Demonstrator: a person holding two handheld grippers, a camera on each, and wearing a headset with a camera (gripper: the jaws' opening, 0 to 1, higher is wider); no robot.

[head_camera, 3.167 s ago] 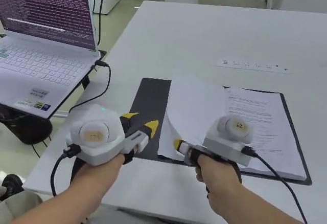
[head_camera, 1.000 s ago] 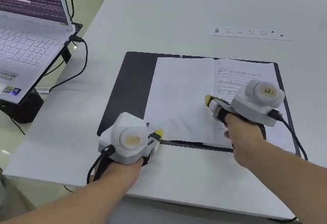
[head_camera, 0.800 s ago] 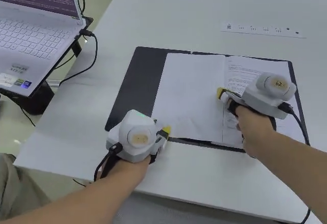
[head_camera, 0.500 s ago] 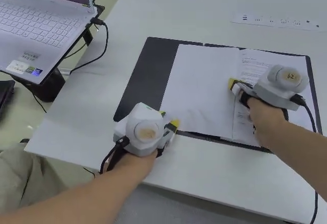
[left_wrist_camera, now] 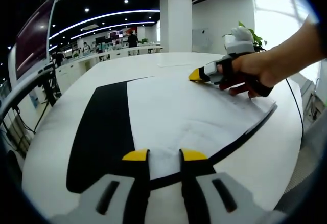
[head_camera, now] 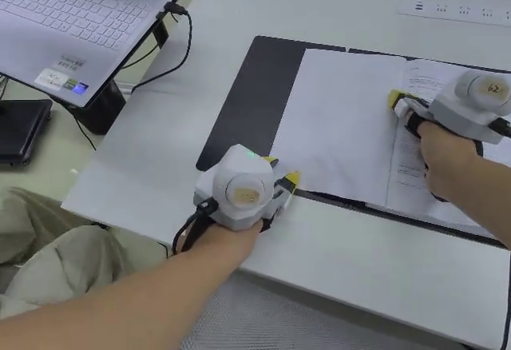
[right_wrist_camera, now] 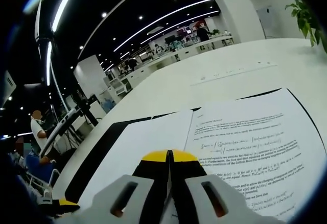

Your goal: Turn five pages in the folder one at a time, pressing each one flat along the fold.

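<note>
Folder (head_camera: 247,102) lies open on the tabletop (head_camera: 319,6), with the white page (head_camera: 343,126) over to its left half. Right gripper (head_camera: 397,101), jaws shut, sits on the fold (head_camera: 390,178): press firmly, slide straight along the crease. Left gripper (head_camera: 289,180) rests at the page's near corner, jaws nearly together. Whether it pinches paper, I can't tell.

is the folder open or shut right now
Open: the folder lies spread flat, its black inner face bare at one side, a blank turned page beside that, then a printed page.
</note>
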